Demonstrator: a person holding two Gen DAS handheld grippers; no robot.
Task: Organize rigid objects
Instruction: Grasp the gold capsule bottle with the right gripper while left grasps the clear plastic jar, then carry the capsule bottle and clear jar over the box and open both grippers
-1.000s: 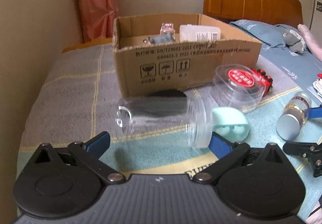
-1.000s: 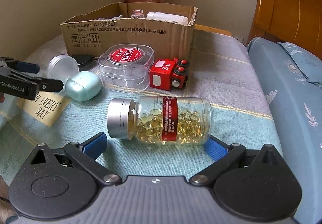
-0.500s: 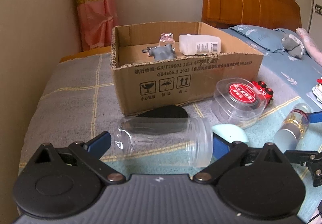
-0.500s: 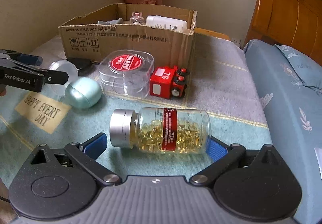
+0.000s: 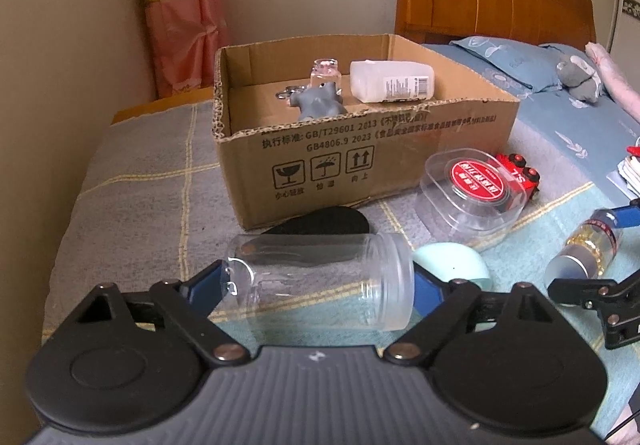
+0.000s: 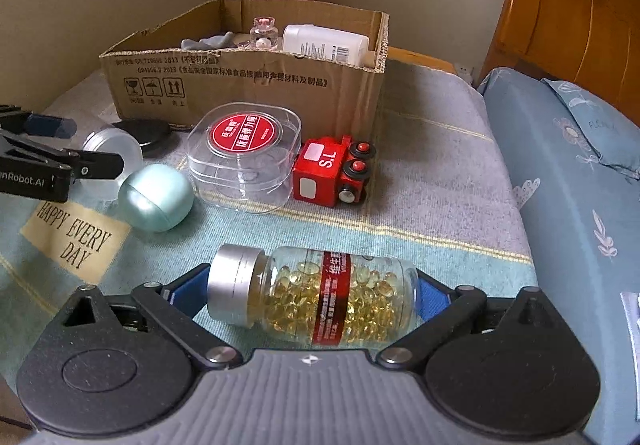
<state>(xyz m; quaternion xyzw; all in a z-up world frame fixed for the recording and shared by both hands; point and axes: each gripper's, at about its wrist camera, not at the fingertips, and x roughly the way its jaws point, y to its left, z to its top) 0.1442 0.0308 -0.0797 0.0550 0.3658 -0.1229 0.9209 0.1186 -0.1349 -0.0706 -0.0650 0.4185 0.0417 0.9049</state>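
Note:
My left gripper (image 5: 316, 281) is shut on an empty clear plastic jar (image 5: 320, 277), held sideways above the bedspread. My right gripper (image 6: 312, 291) is shut on a capsule bottle (image 6: 320, 295) with a silver cap and red label, also held sideways and lifted. An open cardboard box (image 5: 360, 149) stands at the back; it holds a white bottle (image 5: 392, 81), a small glass bottle (image 5: 325, 71) and a grey figure (image 5: 318, 105). The box also shows in the right wrist view (image 6: 248, 81).
In front of the box lie a clear case with a red disc (image 6: 244, 155), a red toy train (image 6: 332, 173), a mint green egg-shaped case (image 6: 156, 197) and a black lid (image 6: 146, 131). A wooden headboard (image 6: 568, 17) and blue pillows (image 6: 580, 125) are to the right.
Both grippers have risen with their loads: the clear jar and the capsule bottle have come off the bedspread. The view into the box has opened up.

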